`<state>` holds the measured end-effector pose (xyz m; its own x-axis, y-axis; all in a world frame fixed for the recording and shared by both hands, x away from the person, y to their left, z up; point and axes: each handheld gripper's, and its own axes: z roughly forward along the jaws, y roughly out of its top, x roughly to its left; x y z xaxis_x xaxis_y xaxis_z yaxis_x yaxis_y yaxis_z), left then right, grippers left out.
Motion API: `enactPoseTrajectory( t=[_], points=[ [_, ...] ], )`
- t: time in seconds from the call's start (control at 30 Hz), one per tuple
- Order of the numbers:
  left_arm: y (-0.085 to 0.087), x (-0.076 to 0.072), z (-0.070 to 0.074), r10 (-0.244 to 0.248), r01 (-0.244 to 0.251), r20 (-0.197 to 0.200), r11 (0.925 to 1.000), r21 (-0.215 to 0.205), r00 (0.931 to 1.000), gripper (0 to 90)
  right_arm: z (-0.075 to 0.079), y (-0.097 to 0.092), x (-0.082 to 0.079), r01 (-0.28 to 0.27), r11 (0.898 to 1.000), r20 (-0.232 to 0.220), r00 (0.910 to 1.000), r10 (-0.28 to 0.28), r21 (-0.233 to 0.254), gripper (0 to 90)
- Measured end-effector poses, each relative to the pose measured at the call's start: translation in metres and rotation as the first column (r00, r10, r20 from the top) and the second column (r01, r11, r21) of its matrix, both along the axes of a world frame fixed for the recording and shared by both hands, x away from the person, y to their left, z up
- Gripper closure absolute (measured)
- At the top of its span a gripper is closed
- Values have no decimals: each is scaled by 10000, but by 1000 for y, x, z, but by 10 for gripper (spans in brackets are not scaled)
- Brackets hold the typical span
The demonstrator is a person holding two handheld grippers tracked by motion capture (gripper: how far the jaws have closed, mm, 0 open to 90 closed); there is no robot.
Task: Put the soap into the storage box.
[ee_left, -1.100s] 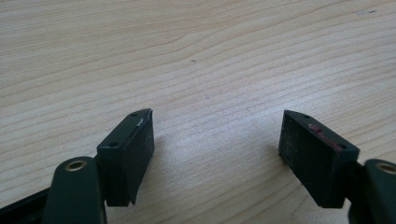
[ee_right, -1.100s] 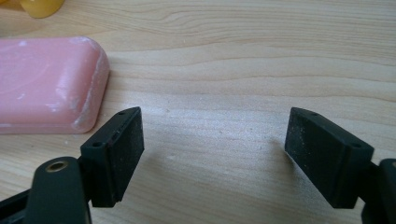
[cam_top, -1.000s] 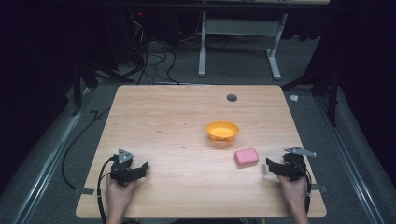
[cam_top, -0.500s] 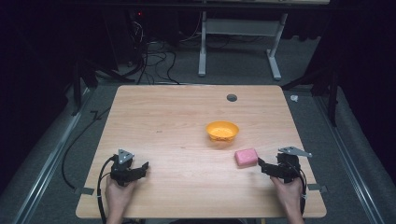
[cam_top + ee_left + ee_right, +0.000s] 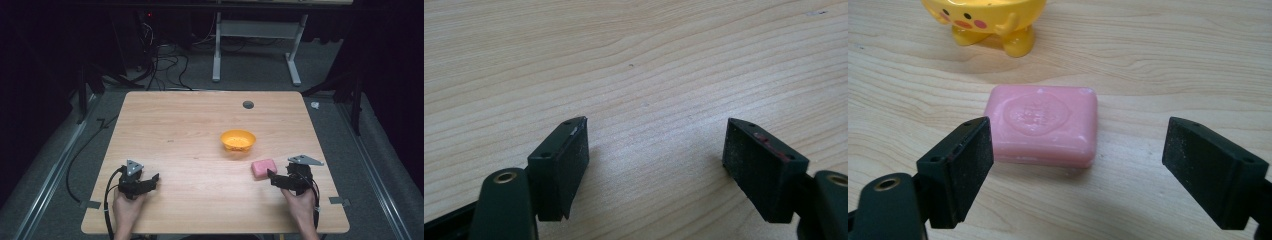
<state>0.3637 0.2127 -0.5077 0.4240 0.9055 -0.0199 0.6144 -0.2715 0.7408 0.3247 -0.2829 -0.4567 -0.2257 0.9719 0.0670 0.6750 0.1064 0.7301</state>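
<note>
The person's left hand (image 5: 127,207) comes in from the near edge on the left and holds the black two-jaw left gripper (image 5: 150,181), which bears a grey three-cornered plate and trails a black cable. It lies low and points right and slightly far. In the left gripper view its jaws stand well apart with nothing between them.

The right hand (image 5: 300,202) enters from the near edge on the right and grips the black two-jaw right gripper (image 5: 272,176), aimed left. Its jaws have just been opening and now stand wide, pressing on nothing.
</note>
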Motion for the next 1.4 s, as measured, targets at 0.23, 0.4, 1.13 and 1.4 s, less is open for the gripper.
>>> enactPoseTrajectory(
  t=[0.23, 0.4, 1.13, 1.4],
  points=[
    [0, 0, 0, 0, 0, 1, 10000, 0, 10000, 269, -1, 12, 8, -161, 9999, -173, 9997, 160, -45, 123],
    [0, 0, 0, -2, 2, 0, 10000, 0, 10000, 269, -2, 22, 15, -305, 9994, -339, 9990, 300, -156, 122],
    [0, 0, 0, 4, -4, 28, 10000, 8, 10000, 264, -20, 40, 41, -29, 9973, -1403, 9901, -74, -732, 116],
    [0, 0, 0, 4, -4, 27, 10000, 10, 10000, 264, -26, 40, 45, 1, 9978, -1660, 9861, -111, -659, 114]
  ],
)
